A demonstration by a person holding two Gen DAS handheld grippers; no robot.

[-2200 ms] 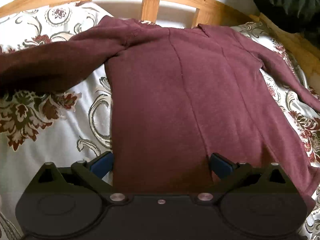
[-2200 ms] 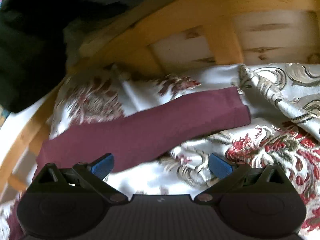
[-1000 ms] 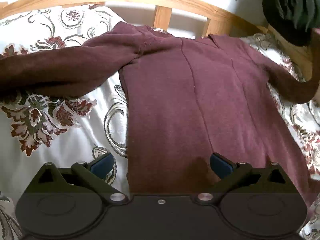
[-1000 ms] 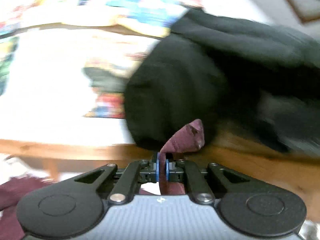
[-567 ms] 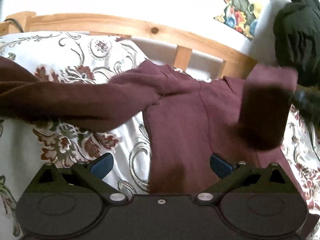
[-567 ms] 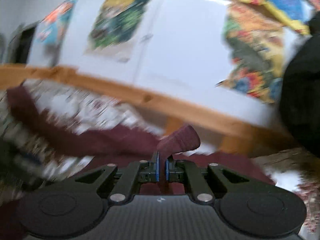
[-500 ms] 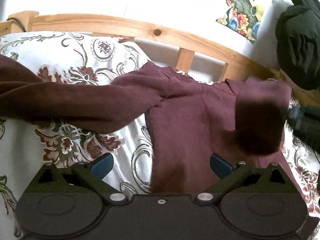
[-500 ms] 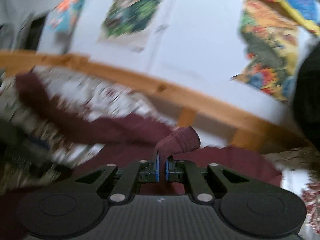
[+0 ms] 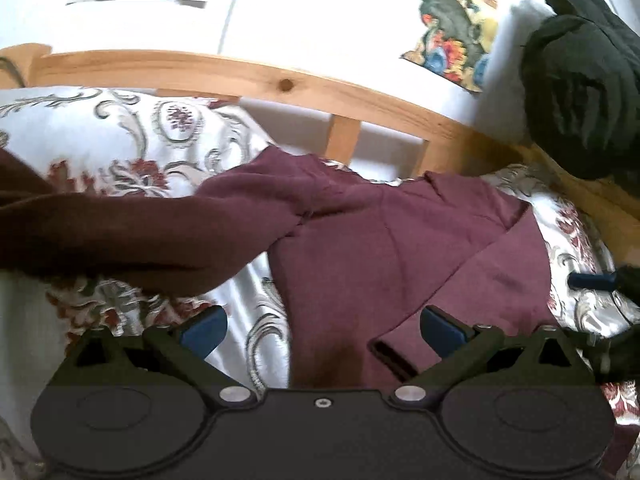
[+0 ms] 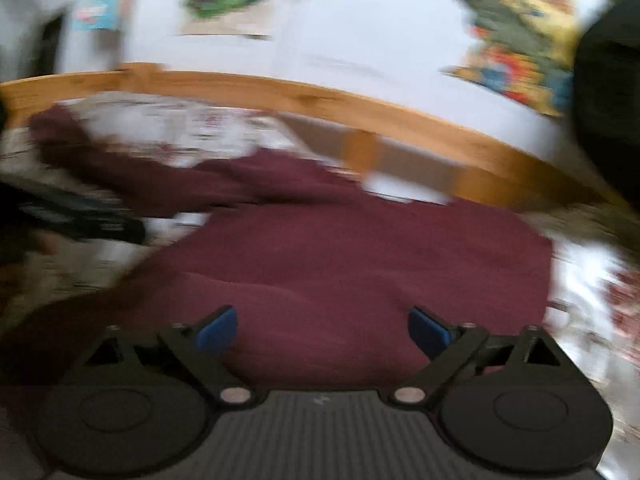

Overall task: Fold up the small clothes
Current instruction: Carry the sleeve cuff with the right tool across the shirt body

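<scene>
A maroon long-sleeved top (image 9: 360,256) lies flat on the floral bedspread (image 9: 120,152). Its right sleeve (image 9: 472,280) is folded diagonally over the body, with the cuff (image 9: 390,354) near my left gripper. Its left sleeve (image 9: 120,236) stretches out to the left. My left gripper (image 9: 322,326) is open and empty over the top's lower left edge. My right gripper (image 10: 322,328) is open and empty above the top's body (image 10: 340,248); that view is blurred. The right gripper's blue fingertip (image 9: 592,280) shows at the right of the left wrist view.
A wooden slatted bed frame (image 9: 344,100) runs along the far side of the bed. A dark garment (image 9: 580,92) hangs at the upper right. Colourful posters (image 9: 452,28) are on the white wall behind.
My right gripper carried the right sleeve over the top's body, then opened and let it go. The sleeve now lies folded across the body. My left gripper stayed open.
</scene>
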